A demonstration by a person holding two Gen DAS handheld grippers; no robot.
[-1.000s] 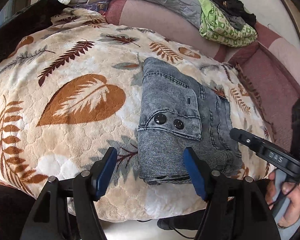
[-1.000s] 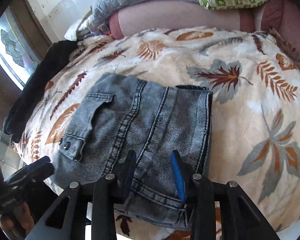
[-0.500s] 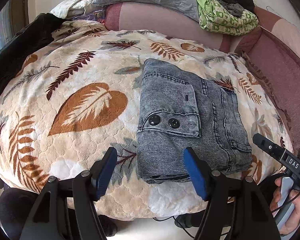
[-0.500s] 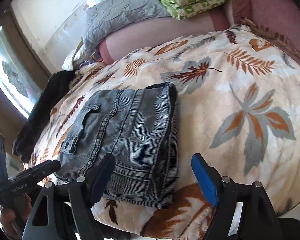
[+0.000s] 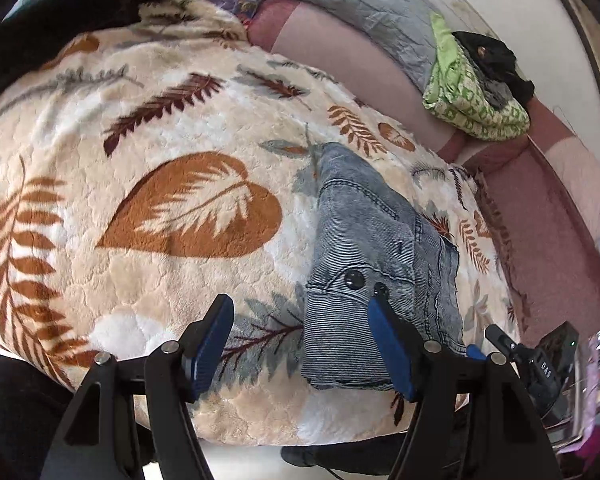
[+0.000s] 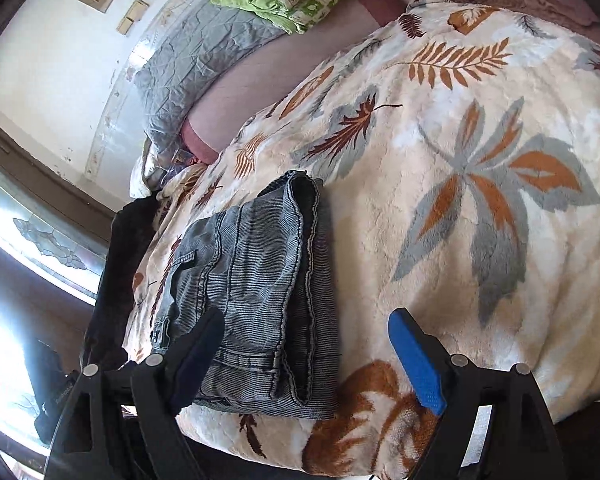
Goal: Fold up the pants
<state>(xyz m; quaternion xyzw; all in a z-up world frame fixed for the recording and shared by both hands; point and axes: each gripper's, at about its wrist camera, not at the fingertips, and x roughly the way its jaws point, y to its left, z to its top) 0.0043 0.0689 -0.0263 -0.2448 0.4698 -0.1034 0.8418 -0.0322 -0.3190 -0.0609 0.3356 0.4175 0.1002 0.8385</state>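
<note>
The grey washed-denim pants lie folded into a compact rectangle on the leaf-print blanket, near its front edge. A pocket flap with two dark snaps faces up. My left gripper is open and empty, held in front of the pants' near left corner. In the right wrist view the folded pants lie at lower left, their stacked edges showing. My right gripper is open and empty, just in front of the pants' near right end. The right gripper's body also shows in the left wrist view.
A grey quilted cushion and a green patterned bundle with dark clothes on top rest on the pink sofa back. A black garment lies at the blanket's far left. A window is at left.
The right gripper has opened, letting go of the pants, and drawn back to the right. The left gripper has tilted and shifted a little; the pants stay folded in place.
</note>
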